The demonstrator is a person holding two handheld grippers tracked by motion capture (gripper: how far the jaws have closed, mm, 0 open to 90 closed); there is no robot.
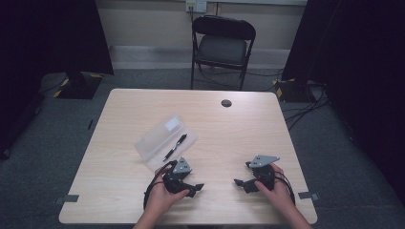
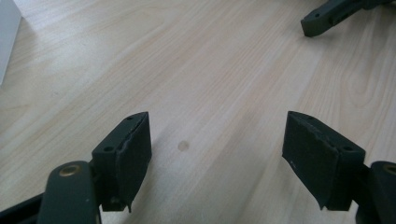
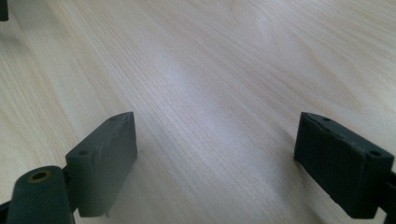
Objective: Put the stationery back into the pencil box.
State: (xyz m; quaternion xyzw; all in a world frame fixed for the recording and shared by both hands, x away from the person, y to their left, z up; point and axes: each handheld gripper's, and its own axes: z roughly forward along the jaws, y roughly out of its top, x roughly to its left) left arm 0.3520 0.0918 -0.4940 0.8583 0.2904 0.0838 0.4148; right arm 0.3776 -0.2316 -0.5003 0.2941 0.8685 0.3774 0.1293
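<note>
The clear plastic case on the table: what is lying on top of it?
A black pen lies across the clear plastic case, with a white label near its far end. Whether anything is inside cannot be told. Both hand-held grippers are apart from it.

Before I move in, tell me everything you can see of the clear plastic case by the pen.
The clear plastic case is a long, shallow, see-through box with a white label near its far end. It lies flat on the wooden table, set at a slant, left of centre. A black pen lies along its right edge, touching or overlapping it. Whether the lid is open is unclear. The left gripper sits nearer, apart from it.
</note>
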